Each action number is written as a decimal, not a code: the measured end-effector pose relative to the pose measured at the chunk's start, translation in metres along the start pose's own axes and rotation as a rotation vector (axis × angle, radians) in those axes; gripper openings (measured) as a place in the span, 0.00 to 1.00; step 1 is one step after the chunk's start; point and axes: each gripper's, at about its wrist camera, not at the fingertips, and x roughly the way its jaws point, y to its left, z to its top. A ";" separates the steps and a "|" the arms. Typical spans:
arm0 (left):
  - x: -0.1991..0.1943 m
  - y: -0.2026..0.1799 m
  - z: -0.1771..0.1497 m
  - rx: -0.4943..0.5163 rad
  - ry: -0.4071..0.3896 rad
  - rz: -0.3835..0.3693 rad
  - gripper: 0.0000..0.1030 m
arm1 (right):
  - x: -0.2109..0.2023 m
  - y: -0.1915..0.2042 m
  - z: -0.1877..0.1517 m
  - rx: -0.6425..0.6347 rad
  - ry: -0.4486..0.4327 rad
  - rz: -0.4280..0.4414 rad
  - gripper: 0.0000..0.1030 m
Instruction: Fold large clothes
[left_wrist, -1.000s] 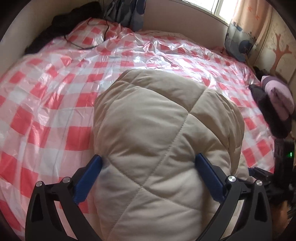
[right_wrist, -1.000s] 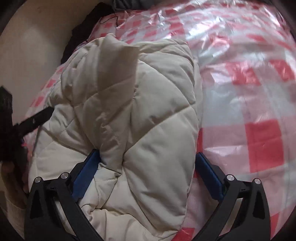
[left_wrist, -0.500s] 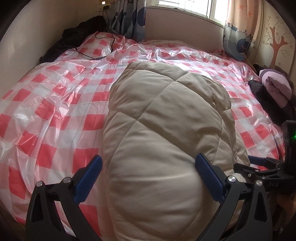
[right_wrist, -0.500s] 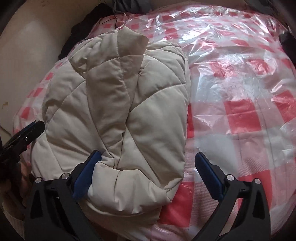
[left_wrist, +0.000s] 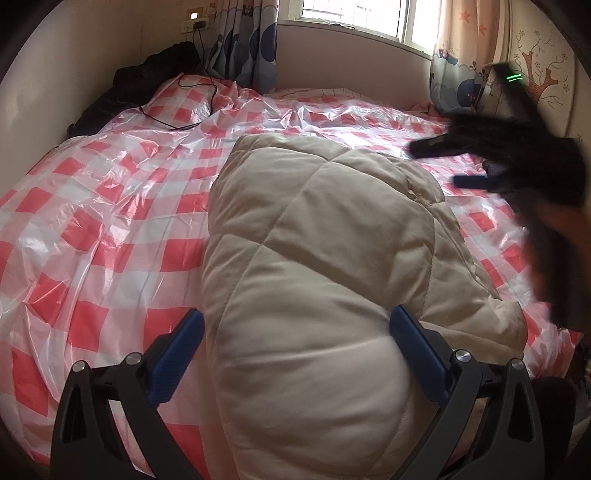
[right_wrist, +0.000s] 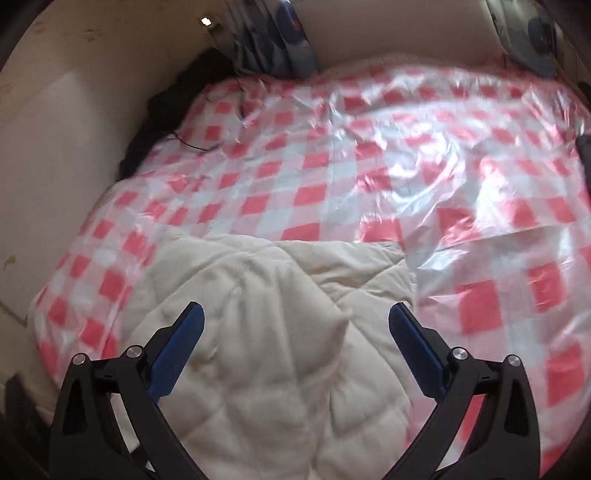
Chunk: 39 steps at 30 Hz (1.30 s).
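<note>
A cream quilted puffer jacket (left_wrist: 317, 258) lies folded in a thick bundle on the bed's red-and-white checked plastic sheet (left_wrist: 110, 221). My left gripper (left_wrist: 295, 350) is open and empty, its blue fingers straddling the near end of the bundle just above it. My right gripper (right_wrist: 295, 347) is open and empty, raised above the jacket (right_wrist: 280, 332). It also shows blurred in the left wrist view (left_wrist: 517, 162), up at the right, above the bed.
A black garment (left_wrist: 147, 77) and a black cable (left_wrist: 184, 110) lie at the bed's far left corner by the wall. Curtains (left_wrist: 243, 40) hang at the window behind. The bed's near edge runs just below the jacket.
Both grippers have pulled back and risen away from the jacket. The right gripper has lifted high and swung over the bed. The jacket lies still.
</note>
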 end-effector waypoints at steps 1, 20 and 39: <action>0.000 0.001 -0.001 0.000 -0.004 -0.007 0.94 | 0.031 -0.006 -0.004 0.019 0.043 -0.032 0.94; -0.003 -0.007 -0.002 0.061 -0.004 0.036 0.94 | -0.021 -0.023 -0.131 0.093 0.103 0.097 0.94; -0.026 -0.013 -0.002 0.125 -0.080 0.078 0.94 | -0.071 -0.015 -0.156 0.099 -0.003 0.069 0.94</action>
